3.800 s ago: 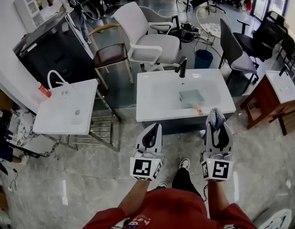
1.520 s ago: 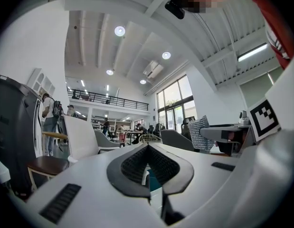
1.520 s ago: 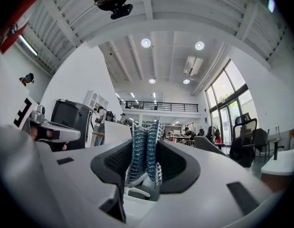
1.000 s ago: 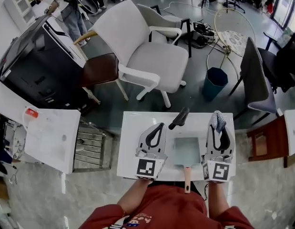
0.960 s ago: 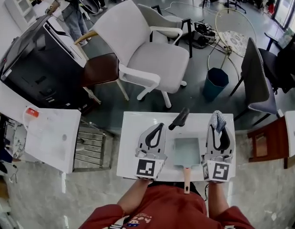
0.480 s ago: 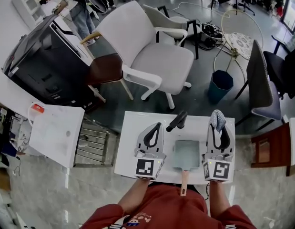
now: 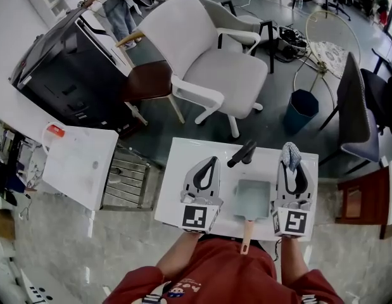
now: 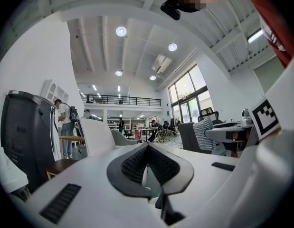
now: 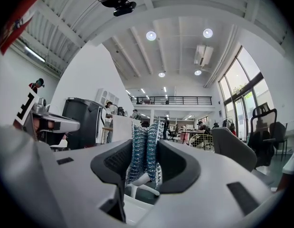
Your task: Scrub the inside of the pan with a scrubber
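A square grey-green pan [image 7: 252,199] with a wooden handle [image 7: 245,238] lies in the white sink [image 7: 177,163] right below me. My left gripper [image 7: 208,164] hovers over the sink left of the pan, shut and empty; its jaw tips [image 8: 147,148] meet. My right gripper [image 7: 289,159] hangs over the sink's right side, shut on a blue-grey mesh scrubber [image 7: 289,154] that sticks out past the jaws [image 9: 146,151]. Both gripper views look out level across the room, and the pan is outside them.
A black faucet [image 7: 242,153] stands at the sink's far edge between the grippers. A second white basin [image 7: 78,166] sits to the left with a metal rack [image 7: 129,182]. Behind are a white chair [image 7: 208,56], a brown stool [image 7: 148,80], a black machine [image 7: 63,62] and a teal bin [image 7: 302,109].
I have walked up to the sink: it has come from well ahead to right under both grippers. Over the last second the view shifted slightly; both grippers keep their pose.
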Tool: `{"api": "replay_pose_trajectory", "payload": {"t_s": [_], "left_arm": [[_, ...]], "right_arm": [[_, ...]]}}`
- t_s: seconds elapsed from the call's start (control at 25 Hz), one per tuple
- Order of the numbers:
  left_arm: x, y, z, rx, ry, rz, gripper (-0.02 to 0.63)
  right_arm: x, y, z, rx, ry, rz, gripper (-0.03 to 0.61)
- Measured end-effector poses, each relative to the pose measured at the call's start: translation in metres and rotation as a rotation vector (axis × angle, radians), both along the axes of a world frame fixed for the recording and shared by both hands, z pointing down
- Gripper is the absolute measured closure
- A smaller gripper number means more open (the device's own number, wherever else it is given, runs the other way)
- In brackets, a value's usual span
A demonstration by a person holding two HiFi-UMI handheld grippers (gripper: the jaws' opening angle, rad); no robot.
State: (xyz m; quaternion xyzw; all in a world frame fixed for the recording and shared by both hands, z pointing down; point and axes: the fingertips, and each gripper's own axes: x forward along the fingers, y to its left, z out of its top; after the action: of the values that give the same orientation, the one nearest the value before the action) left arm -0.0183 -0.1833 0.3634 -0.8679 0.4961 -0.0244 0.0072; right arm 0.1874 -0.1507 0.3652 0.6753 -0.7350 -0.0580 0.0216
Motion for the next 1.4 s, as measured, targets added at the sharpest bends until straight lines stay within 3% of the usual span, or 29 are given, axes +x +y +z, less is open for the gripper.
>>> {"api": "replay_pose_trajectory", "payload": {"t_s": [0.32,0.56,0.76,0.92,1.2,1.4], "left_arm": [[-0.014,0.000,0.009,0.037,0.015,-0.024,0.603],[-0.014,0.009,0.025,-0.041,-0.017,-0.027,0.603],[-0.016,0.009,0.030,-0.038,-0.020,-0.028,0.603],[-0.017,0.013,0.036,-0.053,-0.029,-0.022,0.603],[-0.013,0.019,0.043,-0.065,-0.024,-0.006,0.603],[-0.012,0.024,0.047,-0.063,-0.013,-0.002,0.603]], "right_arm": [[-0.023,0.001,0.023,-0.099,0.061,-0.107,0.407],[-0.038,0.004,0.048,-0.218,0.080,-0.172,0.407],[-0.054,0.002,0.074,-0.303,0.164,-0.244,0.407],[-0.074,0.012,0.111,-0.460,0.279,-0.381,0.408],[-0.104,0.061,0.212,-0.801,0.618,-0.716,0.411],[-0.112,0.086,0.251,-0.945,0.669,-0.842,0.419]]}}
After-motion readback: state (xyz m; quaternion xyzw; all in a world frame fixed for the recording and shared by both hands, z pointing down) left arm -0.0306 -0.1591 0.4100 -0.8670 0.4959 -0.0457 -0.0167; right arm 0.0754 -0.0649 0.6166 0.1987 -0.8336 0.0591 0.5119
